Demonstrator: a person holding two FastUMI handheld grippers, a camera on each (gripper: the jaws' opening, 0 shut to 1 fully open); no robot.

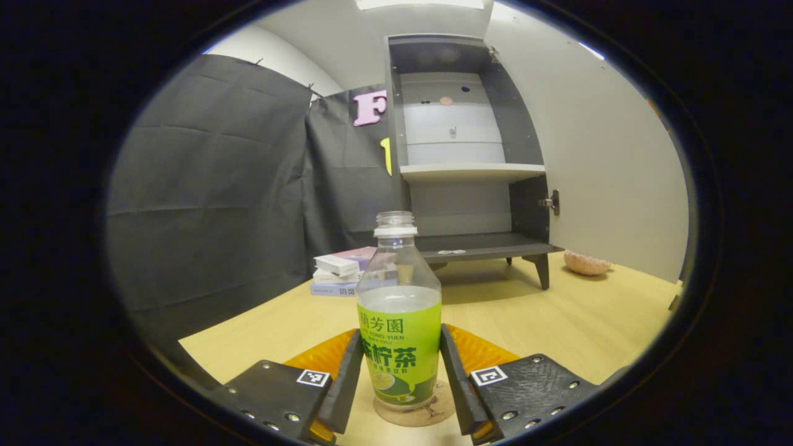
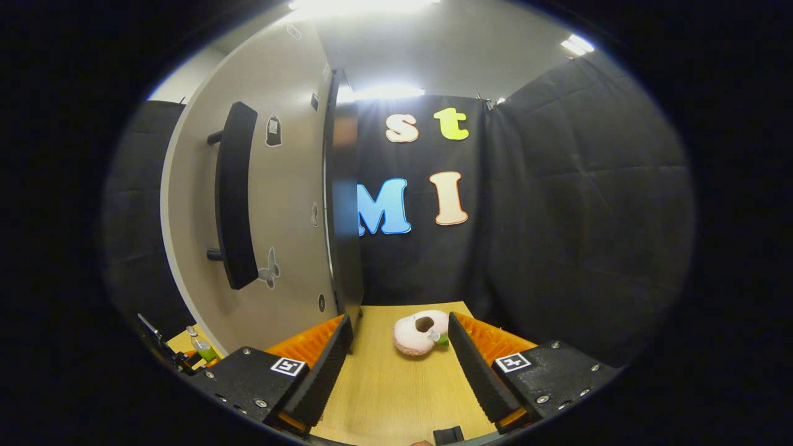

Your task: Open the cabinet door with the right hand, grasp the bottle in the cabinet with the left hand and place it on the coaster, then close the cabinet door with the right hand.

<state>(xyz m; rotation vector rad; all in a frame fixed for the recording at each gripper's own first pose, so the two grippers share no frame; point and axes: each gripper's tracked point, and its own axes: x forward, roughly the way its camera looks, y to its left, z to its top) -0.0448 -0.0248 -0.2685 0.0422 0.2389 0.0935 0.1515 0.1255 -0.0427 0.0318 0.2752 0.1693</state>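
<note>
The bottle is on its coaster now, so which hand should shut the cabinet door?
Probably the right. The right tool is open and empty, right beside the open cabinet door and its black handle. The left tool has its fingers around the bottle on the coaster.

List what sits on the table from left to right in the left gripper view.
Stack of boxes → bottle on its coaster → open cabinet → pink object.
</note>
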